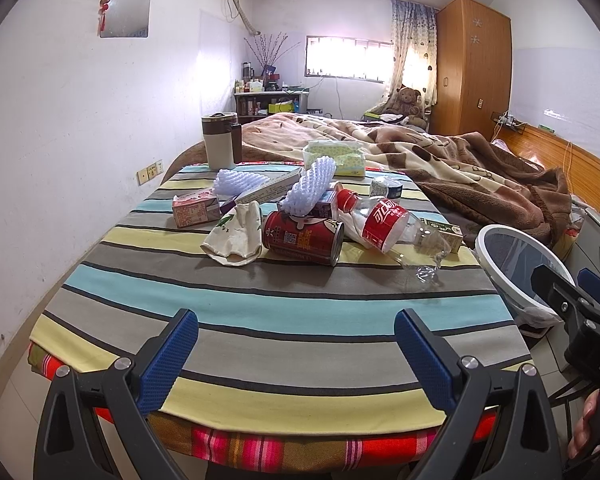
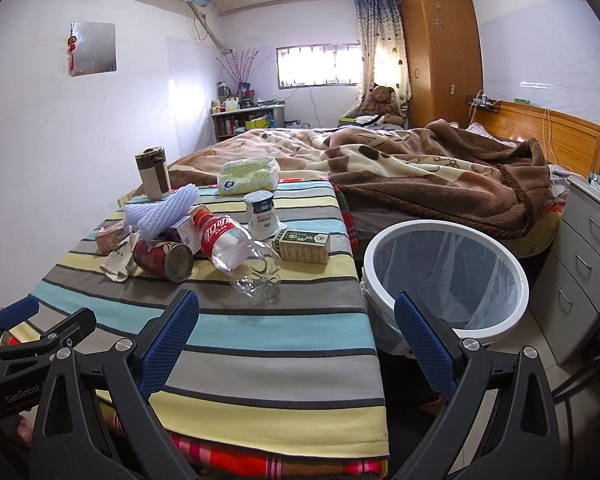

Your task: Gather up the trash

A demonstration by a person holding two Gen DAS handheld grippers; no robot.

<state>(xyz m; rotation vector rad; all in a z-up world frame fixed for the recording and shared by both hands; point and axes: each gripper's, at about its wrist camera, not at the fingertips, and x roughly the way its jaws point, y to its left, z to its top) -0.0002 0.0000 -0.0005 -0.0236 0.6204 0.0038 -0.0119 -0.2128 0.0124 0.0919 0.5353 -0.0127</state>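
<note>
both claws hang spread wide and empty at the near edge of the table (image 2: 260, 352), left claw (image 1: 296, 360) and right claw (image 2: 296, 344). the trash sits piled mid-table, the bin (image 2: 496, 332) just beside the table's right side. the bottle (image 2: 236, 246) looks empty, so light, slick and easily crushed; grip across its labelled waist. the can (image 2: 162, 258) is stiff but may roll. the foam nets (image 2: 164, 212) are soft and squashy.

A red can (image 1: 302, 237), clear red-labelled bottle (image 1: 396, 232), white foam nets (image 1: 308, 190), and cartons are lying clustered mid-frame; the white lined bin (image 2: 446, 280) is standing lower right.
</note>
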